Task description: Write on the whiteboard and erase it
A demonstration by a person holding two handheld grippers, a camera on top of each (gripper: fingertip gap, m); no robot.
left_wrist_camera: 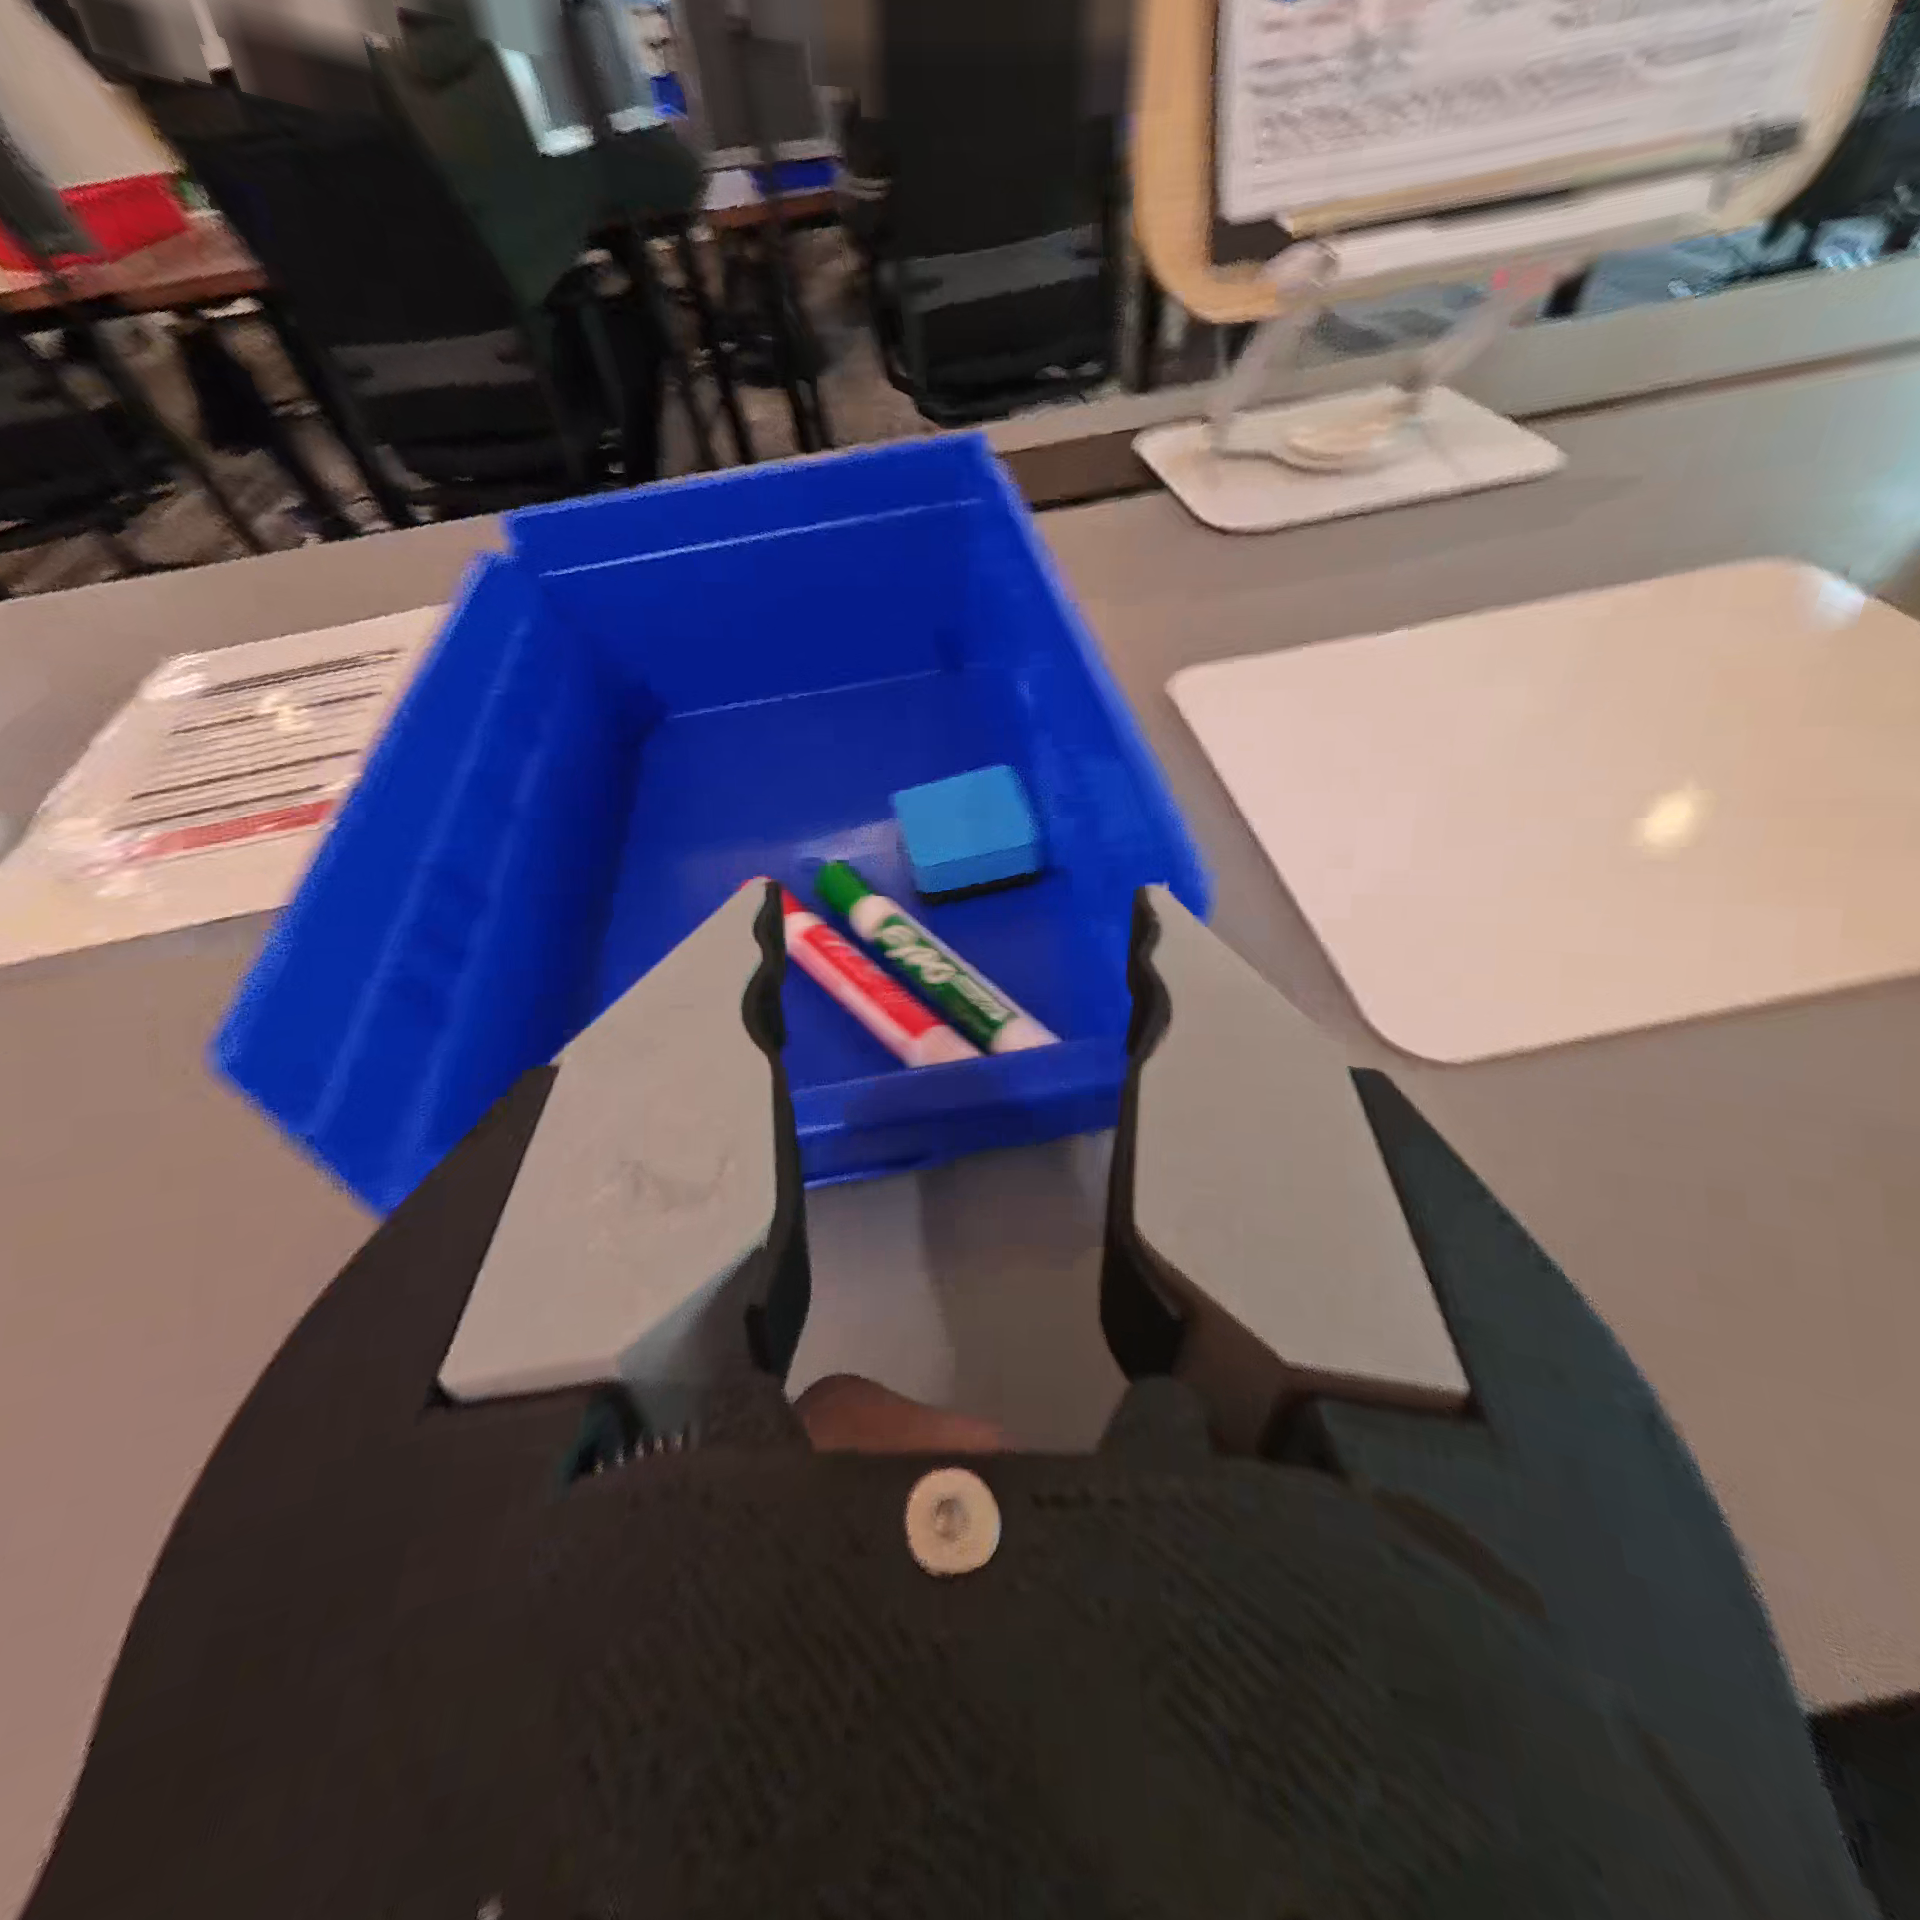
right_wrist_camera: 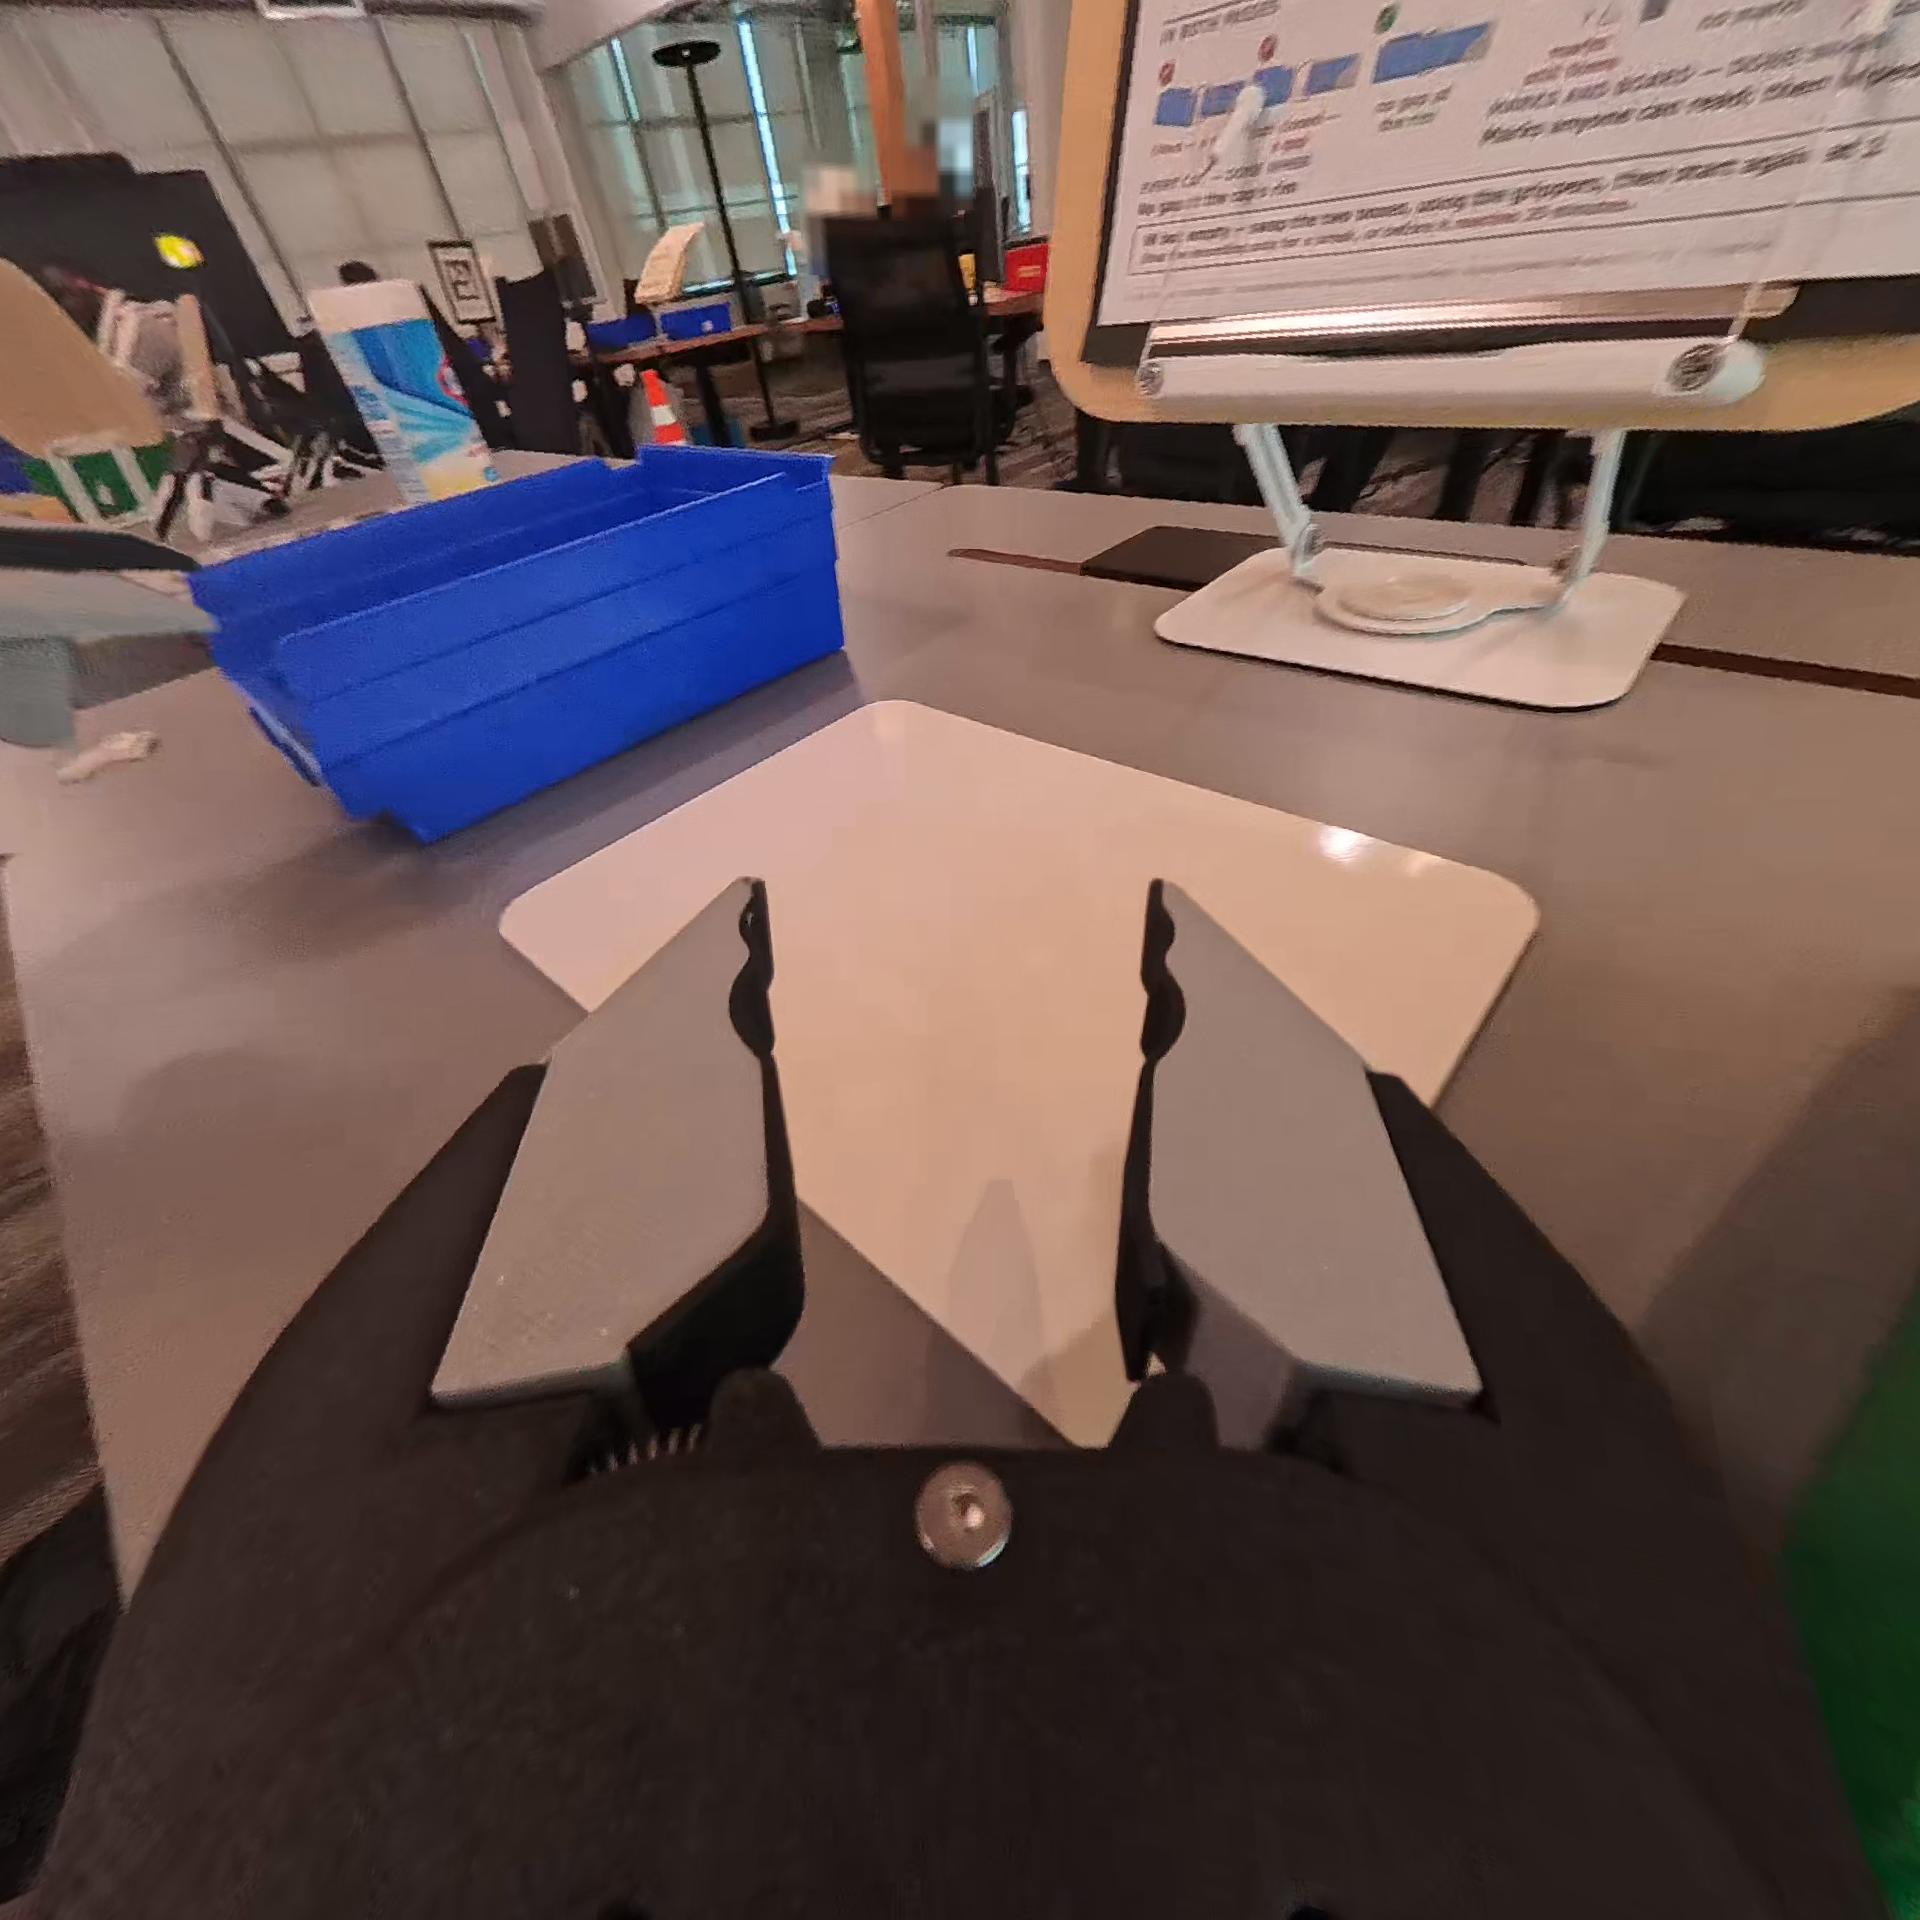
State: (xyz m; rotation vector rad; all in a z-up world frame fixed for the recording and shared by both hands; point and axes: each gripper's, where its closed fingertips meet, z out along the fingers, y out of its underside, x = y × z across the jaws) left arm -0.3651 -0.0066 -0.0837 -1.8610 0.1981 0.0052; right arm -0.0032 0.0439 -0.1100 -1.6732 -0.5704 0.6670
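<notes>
Left gripper was held released above the blue bin containing red marker, green marker, eraser. Right gripper was held released over the whiteboard on the tabletop.

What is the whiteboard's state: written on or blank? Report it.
Blank: the whiteboard shows bare white surface, no marks; both markers lie in the blue bin.
</notes>
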